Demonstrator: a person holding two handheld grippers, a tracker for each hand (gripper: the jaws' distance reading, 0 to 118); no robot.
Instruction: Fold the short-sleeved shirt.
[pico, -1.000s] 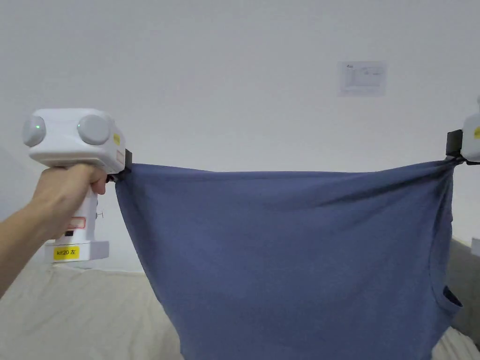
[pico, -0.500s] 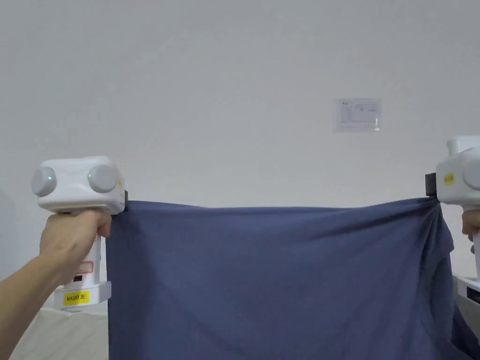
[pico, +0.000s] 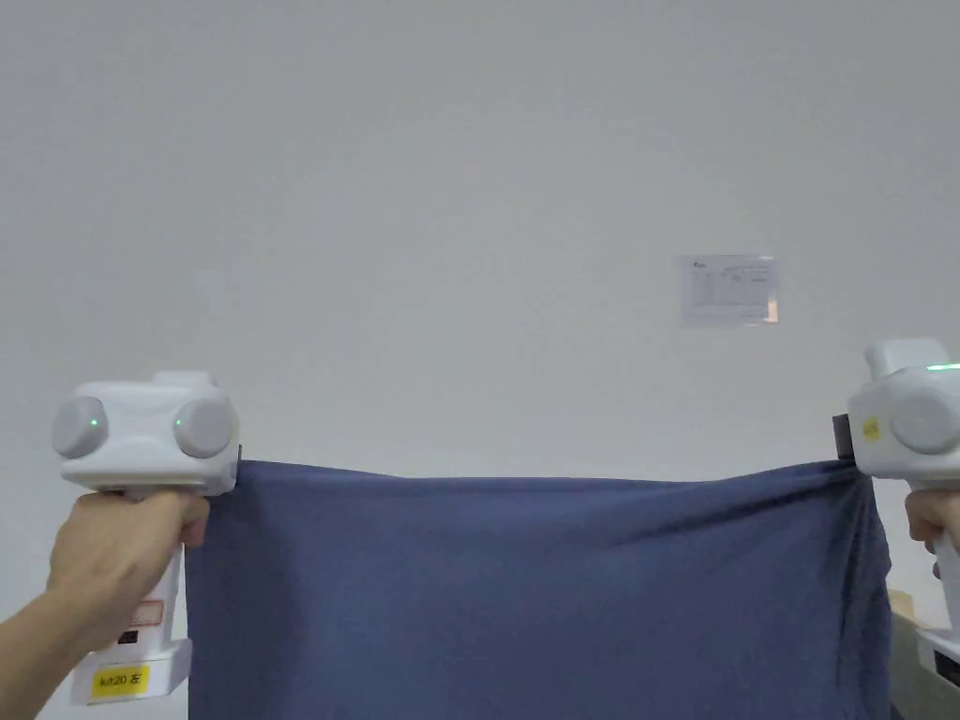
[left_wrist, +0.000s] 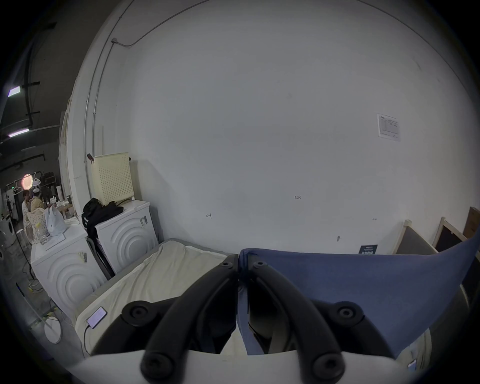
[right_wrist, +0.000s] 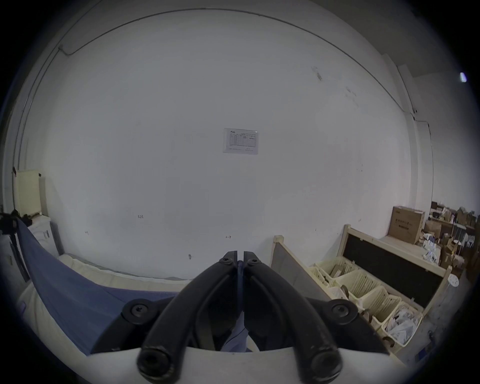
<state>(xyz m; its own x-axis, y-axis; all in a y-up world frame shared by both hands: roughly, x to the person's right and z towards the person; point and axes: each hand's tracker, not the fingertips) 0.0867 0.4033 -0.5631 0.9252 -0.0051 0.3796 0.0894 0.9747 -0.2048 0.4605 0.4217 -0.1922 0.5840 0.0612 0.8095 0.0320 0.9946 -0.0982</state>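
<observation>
The blue short-sleeved shirt (pico: 534, 600) hangs stretched in the air between my two grippers, its top edge taut and nearly level. My left gripper (pico: 238, 461) is shut on the shirt's upper left corner; in the left gripper view its jaws (left_wrist: 242, 262) pinch the blue cloth (left_wrist: 363, 285), which runs off to the right. My right gripper (pico: 844, 452) is shut on the upper right corner; in the right gripper view a thin strip of cloth sits between the closed jaws (right_wrist: 240, 259) and the shirt (right_wrist: 72, 288) sweeps away to the left. The shirt's lower part is cut off by the frame.
A cream-covered bed (left_wrist: 155, 280) lies below against the white wall, with a phone (left_wrist: 96, 317) on its near corner. White washing machines (left_wrist: 124, 239) stand to the left. Cream baskets (right_wrist: 363, 288) and a wooden frame (right_wrist: 389, 257) stand to the right.
The head camera has tilted upward, so the bed has left the view. Both grippers kept hold of the shirt and the right one has come further into view.
</observation>
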